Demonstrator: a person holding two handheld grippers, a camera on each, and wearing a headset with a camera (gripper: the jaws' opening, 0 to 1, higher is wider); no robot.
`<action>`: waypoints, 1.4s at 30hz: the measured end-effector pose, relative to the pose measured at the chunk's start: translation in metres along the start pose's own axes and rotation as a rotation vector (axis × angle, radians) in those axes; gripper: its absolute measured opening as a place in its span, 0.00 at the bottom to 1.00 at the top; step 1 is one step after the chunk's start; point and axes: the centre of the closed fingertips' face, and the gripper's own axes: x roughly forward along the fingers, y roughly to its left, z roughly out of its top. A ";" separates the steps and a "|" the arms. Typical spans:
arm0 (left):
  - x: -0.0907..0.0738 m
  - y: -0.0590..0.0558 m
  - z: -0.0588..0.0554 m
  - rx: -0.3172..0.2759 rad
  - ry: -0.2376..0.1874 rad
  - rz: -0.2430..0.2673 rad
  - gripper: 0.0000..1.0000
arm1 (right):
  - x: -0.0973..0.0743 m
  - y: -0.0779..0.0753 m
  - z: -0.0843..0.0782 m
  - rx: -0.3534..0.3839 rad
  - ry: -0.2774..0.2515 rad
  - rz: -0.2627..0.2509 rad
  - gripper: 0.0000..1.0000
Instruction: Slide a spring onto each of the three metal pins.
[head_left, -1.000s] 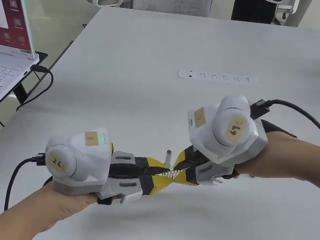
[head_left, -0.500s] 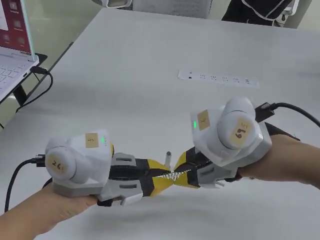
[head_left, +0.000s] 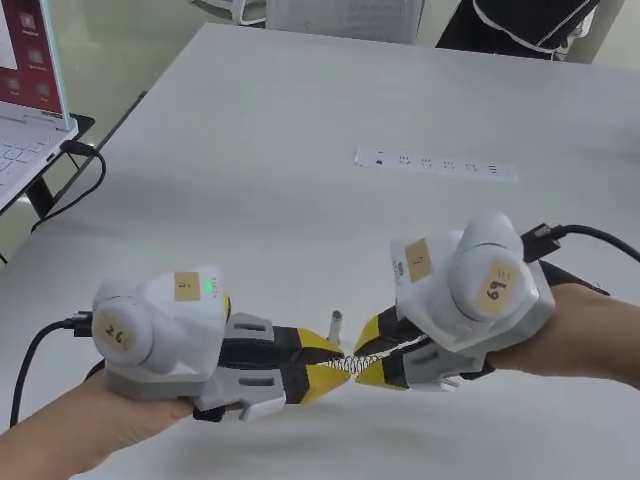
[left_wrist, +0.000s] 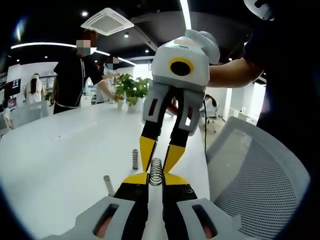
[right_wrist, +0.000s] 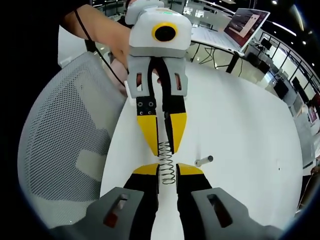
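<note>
A small metal spring (head_left: 350, 362) hangs just above the white table (head_left: 270, 200), held end to end between my two grippers. My left gripper (head_left: 332, 364) is shut on its left end and my right gripper (head_left: 370, 358) is shut on its right end, the yellow tips facing each other. Just behind them a bare metal pin (head_left: 336, 322) stands upright. In the left gripper view the spring (left_wrist: 156, 171) sits between my jaws, with the bare pin (left_wrist: 108, 185) and a pin wearing a spring (left_wrist: 134, 159) to the left. The right gripper view shows the spring (right_wrist: 166, 162) and the pin (right_wrist: 204, 161).
A white power strip (head_left: 435, 163) lies further back on the table. An open laptop (head_left: 25, 90) with a black cable (head_left: 70, 180) stands off the left edge. A grey mesh chair (left_wrist: 260, 170) is close by the table, and people stand beyond its far end.
The two grippers have drawn slightly apart, so more of the spring's length shows between their tips. Both have dropped a little toward the table's near edge.
</note>
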 end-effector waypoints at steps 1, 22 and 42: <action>0.000 0.000 0.000 -0.001 0.001 -0.002 0.01 | -0.001 0.000 -0.002 -0.007 0.009 -0.002 0.10; -0.004 -0.001 0.001 -0.007 -0.001 -0.003 0.01 | -0.004 0.001 -0.010 -0.050 0.020 0.015 0.08; 0.000 0.001 -0.017 0.021 0.044 -0.002 0.01 | -0.016 -0.002 0.010 -0.079 0.002 -0.017 0.04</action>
